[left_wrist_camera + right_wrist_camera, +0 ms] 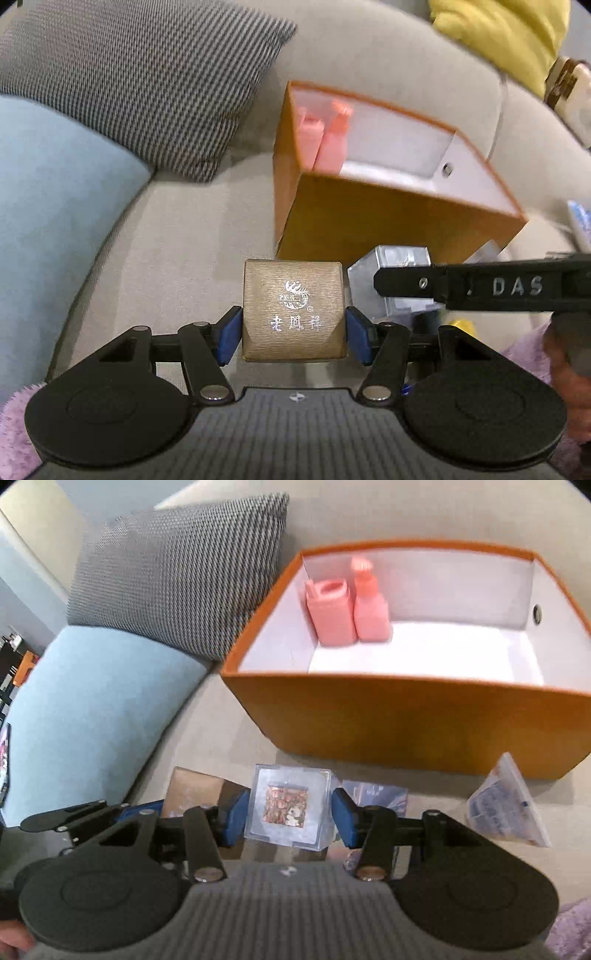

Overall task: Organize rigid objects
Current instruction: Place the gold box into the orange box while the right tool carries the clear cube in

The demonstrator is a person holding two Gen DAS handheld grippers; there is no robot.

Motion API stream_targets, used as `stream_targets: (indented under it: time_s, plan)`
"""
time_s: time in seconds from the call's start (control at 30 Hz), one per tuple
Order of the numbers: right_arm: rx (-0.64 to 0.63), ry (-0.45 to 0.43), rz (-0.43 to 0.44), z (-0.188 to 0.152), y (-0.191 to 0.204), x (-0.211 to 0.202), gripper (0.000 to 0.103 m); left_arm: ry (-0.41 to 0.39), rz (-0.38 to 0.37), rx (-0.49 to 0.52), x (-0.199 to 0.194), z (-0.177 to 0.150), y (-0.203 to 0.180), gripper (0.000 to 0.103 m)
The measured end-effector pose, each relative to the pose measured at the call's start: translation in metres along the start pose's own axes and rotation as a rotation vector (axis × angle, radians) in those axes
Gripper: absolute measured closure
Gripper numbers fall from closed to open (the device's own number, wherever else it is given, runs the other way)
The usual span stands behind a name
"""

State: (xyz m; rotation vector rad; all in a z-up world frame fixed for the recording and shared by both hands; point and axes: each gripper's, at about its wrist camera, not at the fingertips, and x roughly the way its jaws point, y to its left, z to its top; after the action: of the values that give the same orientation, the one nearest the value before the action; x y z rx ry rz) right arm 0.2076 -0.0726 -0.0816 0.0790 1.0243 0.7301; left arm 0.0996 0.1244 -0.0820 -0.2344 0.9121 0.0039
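My left gripper (294, 334) is shut on a small bronze gift box (293, 295) with silver characters, its blue pads pressing both sides above the sofa seat. My right gripper (288, 818) is shut on a clear plastic cube (290, 805) with a patterned item inside. The two grippers are side by side: the clear cube (391, 273) and one right finger (406, 284) show at the right of the left wrist view. Just beyond stands an open orange storage box (406, 723) with a white inside. Two pink bottles (347, 609) stand upright in its far left corner.
A grey woven cushion (177, 576) and a light blue cushion (99, 709) lie left of the orange box. A printed plastic packet (506, 805) lies on the seat at right. Yellow fabric (509, 33) is at the back right; purple fuzzy cloth (14, 417) is near me.
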Motion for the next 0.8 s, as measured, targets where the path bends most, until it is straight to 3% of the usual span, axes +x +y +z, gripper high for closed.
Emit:
stream_targets:
  time_s: [0.27,0.47,0.6,0.8]
  plan:
    - [-0.013,-0.126,0.04,0.017,-0.004,-0.057,0.052,-0.108,-0.048,0.084,-0.038,0.039,-0.029,0.035]
    - [-0.007,-0.215,0.037,0.053,-0.018,-0.091,0.052,-0.158,-0.068,0.159,-0.043,0.077,-0.044,0.035]
    - [0.012,-0.231,0.01,0.075,-0.035,-0.095,0.052,-0.14,-0.09,0.164,-0.027,0.107,-0.044,0.035]
    - [0.069,-0.19,-0.012,0.098,-0.062,-0.07,0.052,-0.034,-0.092,0.148,0.029,0.138,-0.048,0.035]
